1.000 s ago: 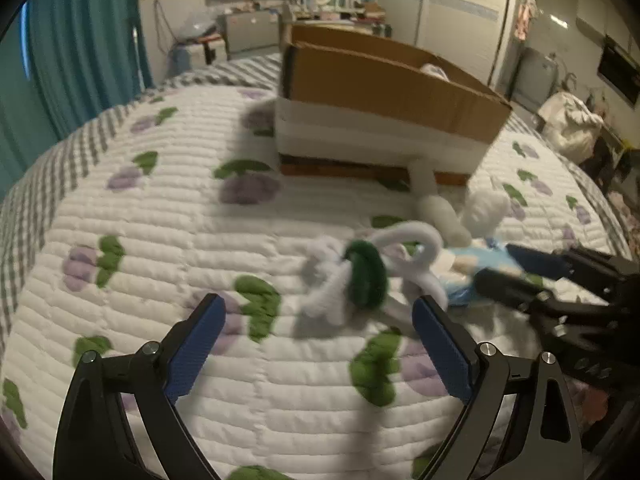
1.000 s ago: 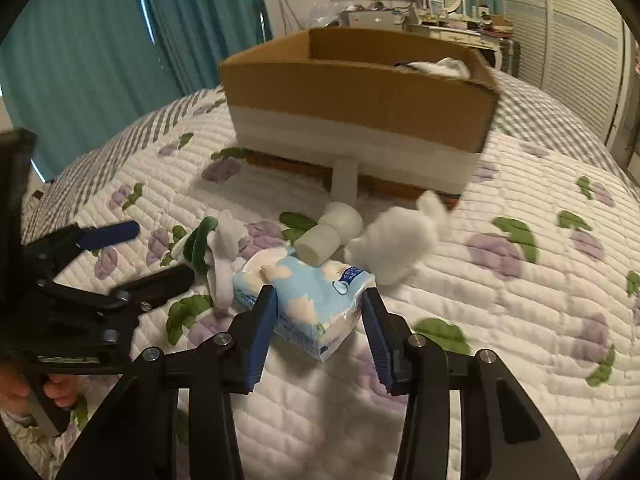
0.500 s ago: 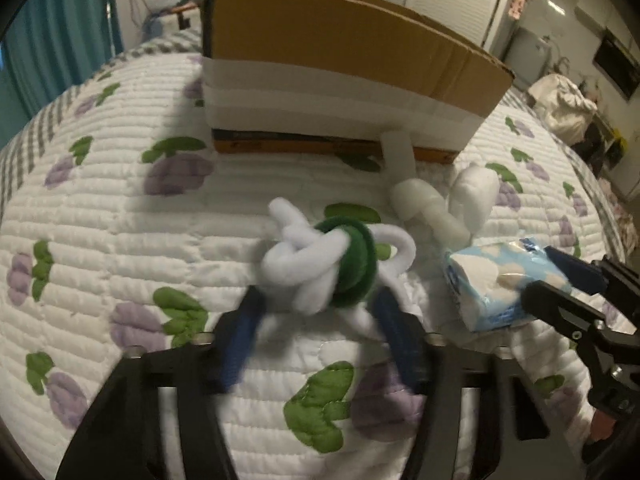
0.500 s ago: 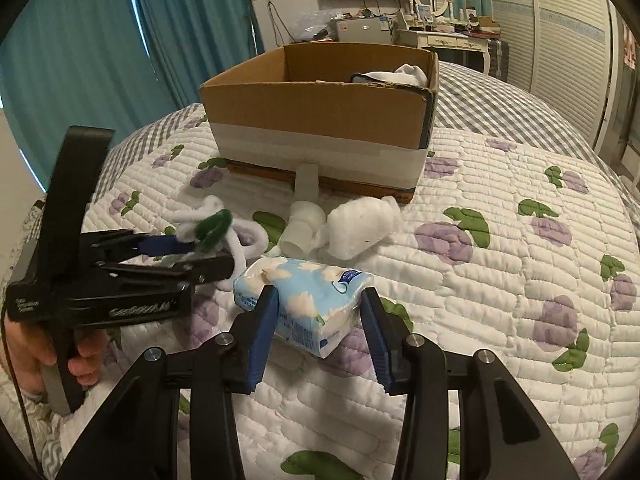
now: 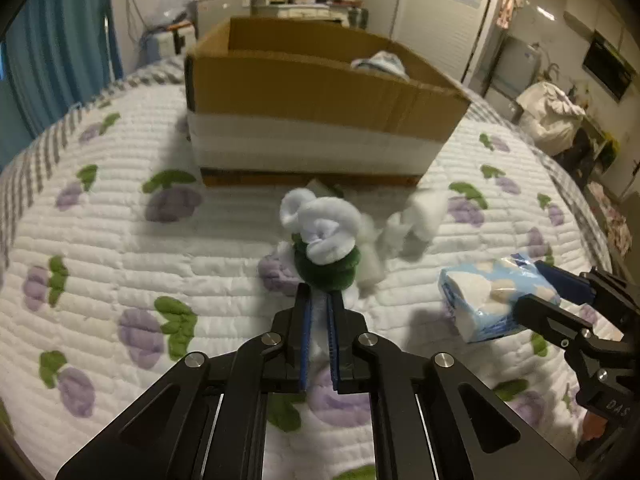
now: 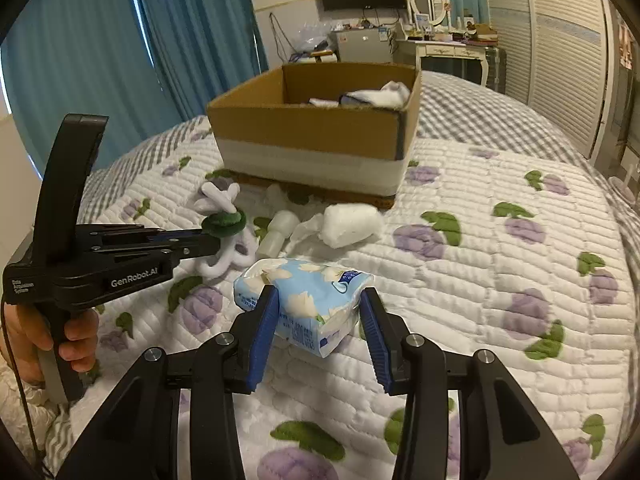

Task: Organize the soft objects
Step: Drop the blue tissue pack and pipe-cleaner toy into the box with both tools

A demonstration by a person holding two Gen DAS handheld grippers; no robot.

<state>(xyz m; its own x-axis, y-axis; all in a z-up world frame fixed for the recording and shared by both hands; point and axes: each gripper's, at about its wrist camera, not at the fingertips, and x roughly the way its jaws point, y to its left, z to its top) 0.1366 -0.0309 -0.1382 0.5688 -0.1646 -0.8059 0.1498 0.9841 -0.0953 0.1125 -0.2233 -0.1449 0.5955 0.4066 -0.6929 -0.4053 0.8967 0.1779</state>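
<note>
Your left hand-held gripper (image 5: 318,312) pinches the white stem of a white-and-green fuzzy twist toy (image 5: 324,240), lifted clear of the bed quilt (image 5: 120,248); the stem between the blue pads is mostly hidden, so you cannot see how much of it is caught. Your right hand-held gripper (image 6: 318,320) squeezes a pale blue tissue pack (image 6: 308,296) from both sides, also raised above the quilt. The pack's lower end is hidden behind the fingers. Between the two and the cardboard box (image 6: 312,128) lie a white cotton wad (image 6: 348,224) and a small white roll (image 6: 280,232), blurred in the left view. Inside the box, only the top of a white cloth item (image 6: 380,96) shows over the rim; the rest is cut off by the wall.
</note>
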